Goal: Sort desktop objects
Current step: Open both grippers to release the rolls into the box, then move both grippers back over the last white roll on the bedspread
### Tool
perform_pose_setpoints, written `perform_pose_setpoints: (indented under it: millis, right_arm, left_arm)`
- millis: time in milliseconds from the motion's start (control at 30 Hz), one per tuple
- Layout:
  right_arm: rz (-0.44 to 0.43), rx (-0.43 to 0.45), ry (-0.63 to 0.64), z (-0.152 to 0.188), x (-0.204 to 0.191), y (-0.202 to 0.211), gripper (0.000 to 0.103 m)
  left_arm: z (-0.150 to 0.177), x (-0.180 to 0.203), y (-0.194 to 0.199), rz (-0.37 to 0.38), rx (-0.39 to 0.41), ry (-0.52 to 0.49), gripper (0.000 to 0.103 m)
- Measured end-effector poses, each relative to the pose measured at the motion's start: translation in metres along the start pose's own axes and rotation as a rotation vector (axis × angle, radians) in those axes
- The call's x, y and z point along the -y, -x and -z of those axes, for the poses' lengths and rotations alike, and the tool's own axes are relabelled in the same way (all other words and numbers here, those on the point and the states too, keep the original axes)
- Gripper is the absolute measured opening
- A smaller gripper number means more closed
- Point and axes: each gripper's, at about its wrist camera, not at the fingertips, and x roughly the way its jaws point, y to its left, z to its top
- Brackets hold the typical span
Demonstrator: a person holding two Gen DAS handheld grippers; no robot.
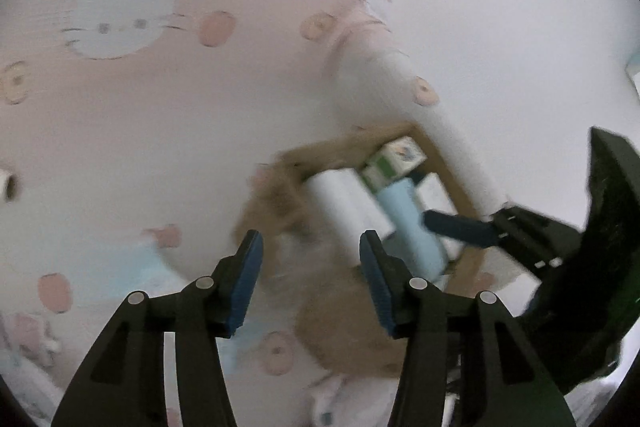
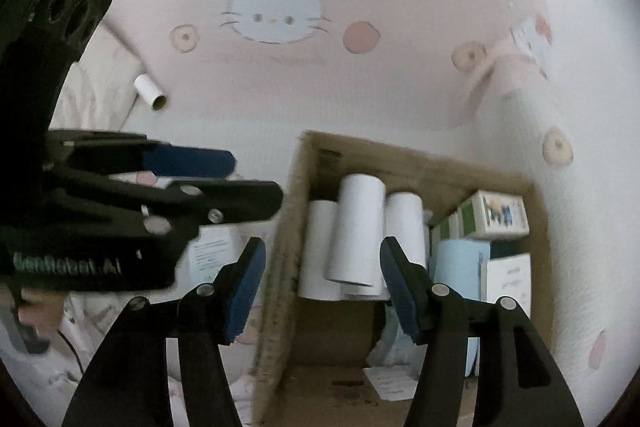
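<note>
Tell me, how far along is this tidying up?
Mostly done, it seems. The cardboard box already holds white tubes, a light blue roll and small cartons. Nothing is in hand: the left gripper and right gripper both stand open and empty. Left over, as far as shows, is one small white tube lying on the pink cloth outside the box.

- cloth (image 2: 304, 95): pale pink, white cat-face print with pink bow at 12 o'clock, pink and beige dots
- cardboard box (image 2: 288, 227): brown
- rolls (image 2: 356, 227): white
- carton (image 2: 496, 215): green-white stripes, 3 o'clock
- pads (image 2: 248, 291): blue on black fingers
</note>
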Motion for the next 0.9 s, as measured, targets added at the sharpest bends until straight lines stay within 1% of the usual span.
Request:
perform_pose_setpoints:
  millis: [67,133,200,267,333,400,433,533,567,600,633,667,700,733,767,800,833,900]
  right_arm:
    - [0.020,0.002,0.052,-0.010,-0.025,-0.002,0.057]
    - [0.036,0.004,0.119,-0.016,-0.047,-0.005,0.058]
    - [0.044,0.002,0.183,-0.023,-0.069,-0.014,0.058]
    - [0.051,-0.007,0.228,-0.030,-0.090,-0.023,0.058]
    - [0.057,-0.020,0.280,-0.036,-0.113,-0.030,0.058]
    - [0.064,-0.027,0.336,-0.042,-0.135,-0.038,0.058]
    - [0.062,-0.026,0.358,-0.045,-0.144,-0.042,0.058]
    - [0.033,-0.042,0.406,-0.055,-0.172,-0.056,0.058]
    - [0.019,-0.045,0.417,-0.058,-0.180,-0.063,0.058]
    - [-0.004,-0.044,0.426,-0.063,-0.188,-0.071,0.058]
    - [-0.030,-0.041,0.426,-0.068,-0.194,-0.079,0.058]
    - [-0.054,-0.040,0.419,-0.073,-0.201,-0.087,0.058]
    - [-0.076,-0.044,0.402,-0.080,-0.208,-0.099,0.058]
    - [-0.092,-0.046,0.394,-0.084,-0.211,-0.106,0.058]
    - [-0.119,-0.045,0.389,-0.089,-0.216,-0.115,0.058]
    - [-0.146,-0.040,0.386,-0.094,-0.221,-0.123,0.058]
    - [-0.160,-0.034,0.378,-0.100,-0.227,-0.132,0.058]
    - [-0.177,-0.030,0.356,-0.113,-0.236,-0.149,0.058]
  left_arm:
    - [0.011,-0.025,0.009,-0.030,0.009,0.018,0.055]
    - [0.024,-0.054,0.016,-0.053,0.010,0.061,0.055]
    - [0.036,-0.077,0.019,-0.060,0.013,0.101,0.055]
    - [0.047,-0.106,0.020,-0.078,0.006,0.156,0.055]
    - [0.057,-0.132,0.022,-0.128,0.002,0.195,0.055]
    - [0.067,-0.158,0.025,-0.195,0.019,0.227,0.055]
    - [0.072,-0.172,0.027,-0.217,0.029,0.253,0.055]
    - [0.083,-0.208,0.034,-0.238,0.075,0.334,0.055]
    - [0.087,-0.221,0.036,-0.264,0.102,0.363,0.055]
    - [0.091,-0.237,0.037,-0.286,0.118,0.419,0.055]
    - [0.094,-0.249,0.038,-0.261,0.125,0.489,0.055]
    - [0.096,-0.264,0.041,-0.184,0.147,0.572,0.055]
    - [0.096,-0.274,0.046,-0.124,0.192,0.616,0.055]
    - [0.095,-0.279,0.050,-0.126,0.225,0.633,0.058]
    - [0.092,-0.287,0.054,-0.166,0.261,0.651,0.060]
    - [0.090,-0.294,0.054,-0.174,0.273,0.667,0.060]
    - [0.088,-0.304,0.053,-0.160,0.284,0.701,0.060]
    - [0.085,-0.331,0.049,-0.090,0.306,0.812,0.061]
